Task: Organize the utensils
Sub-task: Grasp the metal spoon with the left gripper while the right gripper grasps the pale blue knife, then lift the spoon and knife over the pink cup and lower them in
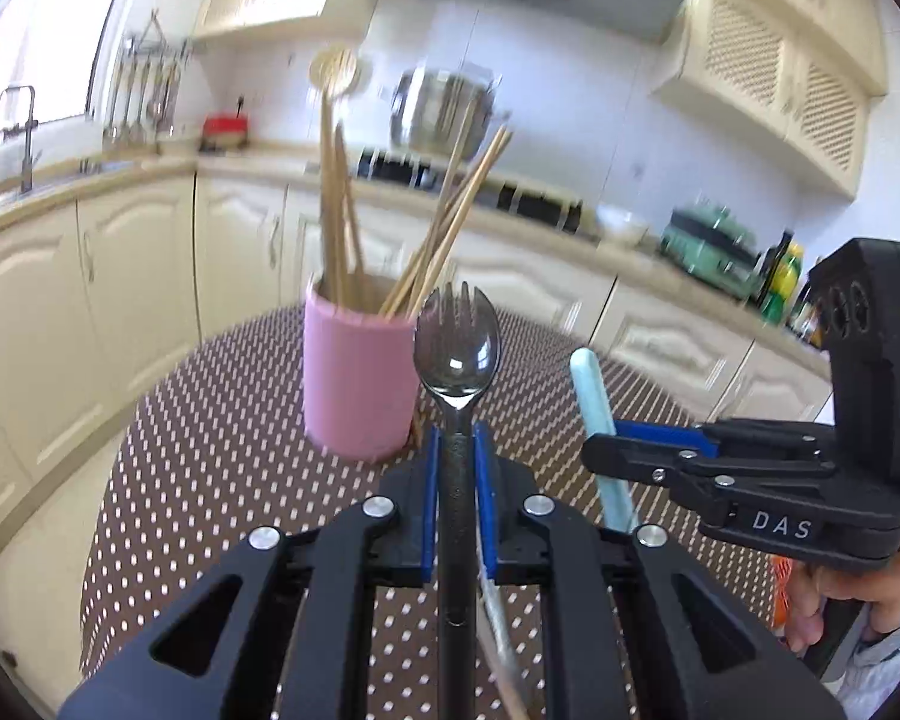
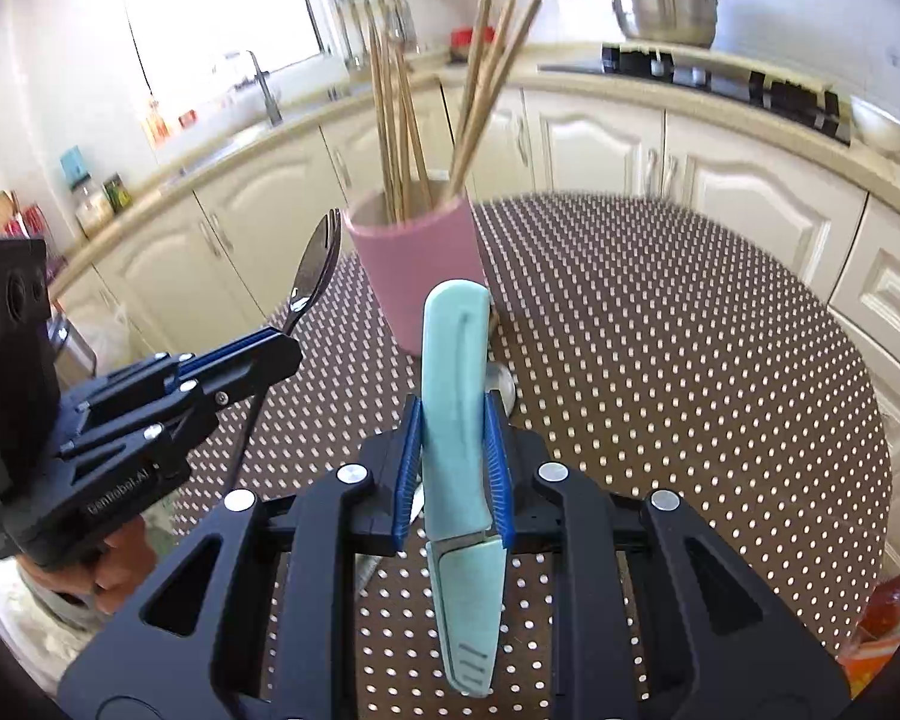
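The pink cup stands on the dotted surface, a bit to the left, and wooden chopsticks already stick up out of it and lean both ways. Just to the right of the cup, the left gripper has its fingers closed tight on the dark handle of a metal spork. The spork's round end points up and sits close in front of the cup. Further right, the right gripper has its fingers squeezing the handle of a pale blue knife in its cover. The handle end points toward the cup and the covered end hangs back toward the person. Both things are up off the surface. I think the job now is to drop these two into the cup with the chopsticks. To do it well, go one at a time so the two grippers do not bump. Lift each thing higher than the cup's rim. Aim for the open gap between the two bunches of chopsticks. Tip it so it points down into the cup. Let go only when its low end is well inside. Go slowly, because a push on the chopsticks could tip the cup. Another utensil lies on the surface near the cup, so stay clear of it.
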A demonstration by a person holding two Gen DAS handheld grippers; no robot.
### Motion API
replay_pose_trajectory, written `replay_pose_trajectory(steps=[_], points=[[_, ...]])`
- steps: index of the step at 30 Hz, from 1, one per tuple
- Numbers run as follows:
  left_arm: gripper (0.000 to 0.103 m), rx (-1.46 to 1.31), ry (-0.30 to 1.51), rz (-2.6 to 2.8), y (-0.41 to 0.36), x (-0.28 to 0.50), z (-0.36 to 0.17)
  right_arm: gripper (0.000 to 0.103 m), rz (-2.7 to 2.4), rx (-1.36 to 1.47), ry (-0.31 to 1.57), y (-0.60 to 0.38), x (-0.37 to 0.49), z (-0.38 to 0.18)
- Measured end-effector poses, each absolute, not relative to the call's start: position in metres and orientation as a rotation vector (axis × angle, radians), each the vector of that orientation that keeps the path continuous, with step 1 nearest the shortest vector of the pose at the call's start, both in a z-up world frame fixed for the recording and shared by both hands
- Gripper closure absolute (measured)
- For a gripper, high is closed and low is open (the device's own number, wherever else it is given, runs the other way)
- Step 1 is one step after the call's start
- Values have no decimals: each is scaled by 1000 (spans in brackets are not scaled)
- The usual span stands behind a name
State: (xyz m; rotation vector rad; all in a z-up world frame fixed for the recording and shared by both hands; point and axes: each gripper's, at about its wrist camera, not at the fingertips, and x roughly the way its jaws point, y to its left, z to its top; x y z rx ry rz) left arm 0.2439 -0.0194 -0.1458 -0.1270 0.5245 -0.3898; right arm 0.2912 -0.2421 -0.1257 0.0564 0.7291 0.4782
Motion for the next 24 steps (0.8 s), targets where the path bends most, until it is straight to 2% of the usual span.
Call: replay_pose_trajectory(steps=[9,24], points=[[92,-152,378,-405,-29,238,-127,82,505,112,646,-240,287,-95],[92,-187,229,-367,-22,278,-89,82,530,134,474,-232,320,-34]])
